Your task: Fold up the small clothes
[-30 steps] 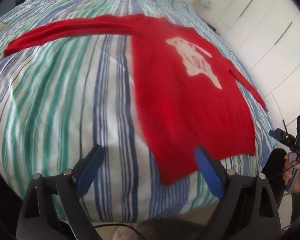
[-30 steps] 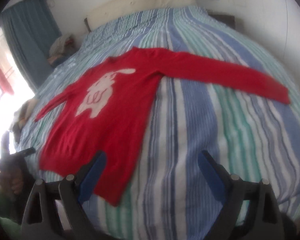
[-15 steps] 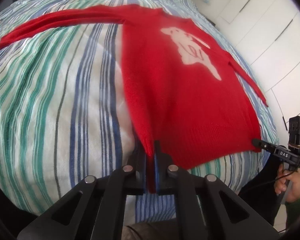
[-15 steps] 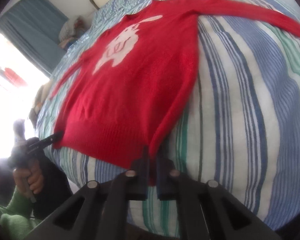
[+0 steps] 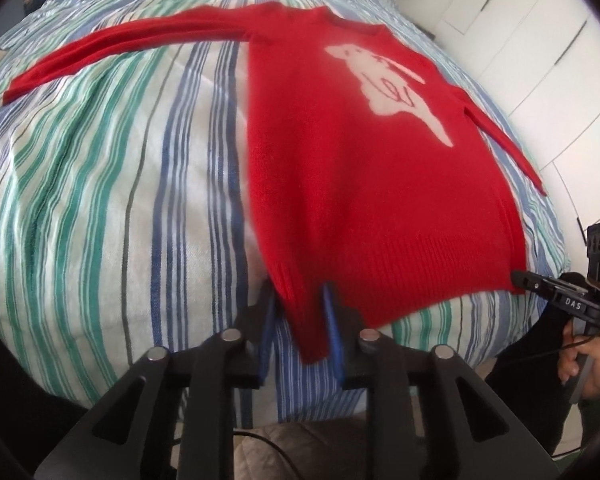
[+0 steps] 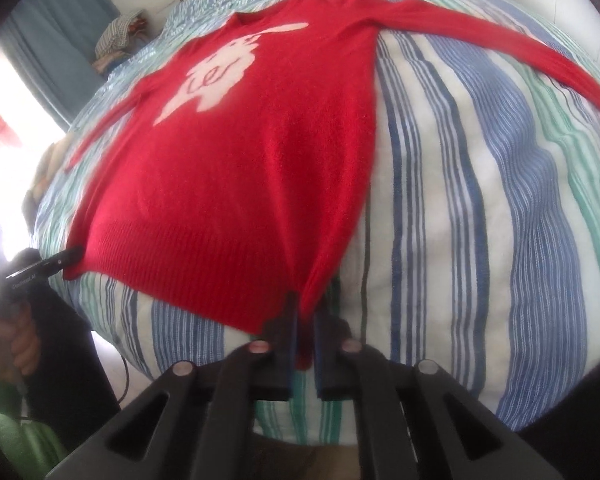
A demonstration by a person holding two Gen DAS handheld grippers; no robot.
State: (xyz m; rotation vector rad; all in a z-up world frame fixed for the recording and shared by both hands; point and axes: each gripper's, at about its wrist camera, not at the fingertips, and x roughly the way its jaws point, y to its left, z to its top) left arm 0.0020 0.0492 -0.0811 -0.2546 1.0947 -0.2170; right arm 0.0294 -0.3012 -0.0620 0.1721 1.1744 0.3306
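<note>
A small red sweater (image 5: pixel 364 168) with a white animal print lies flat on a striped bed, sleeves spread out; it also shows in the right wrist view (image 6: pixel 240 160). My left gripper (image 5: pixel 300 316) has its blue fingers parted by a narrow gap, with the sweater's bottom left hem corner between them. My right gripper (image 6: pixel 305 332) is shut on the bottom right hem corner. Each gripper shows in the other's view, at the opposite hem corner.
The bed cover (image 5: pixel 120 200) has blue, green and white stripes. White wardrobe doors (image 5: pixel 540 40) stand to the right. A blue curtain (image 6: pixel 60 32) and a pile of clothes (image 6: pixel 116 40) are at the far left.
Both grippers came down onto the hem corners and closed half a second ago. Now the left fingers have parted a little around the hem; the right stays closed.
</note>
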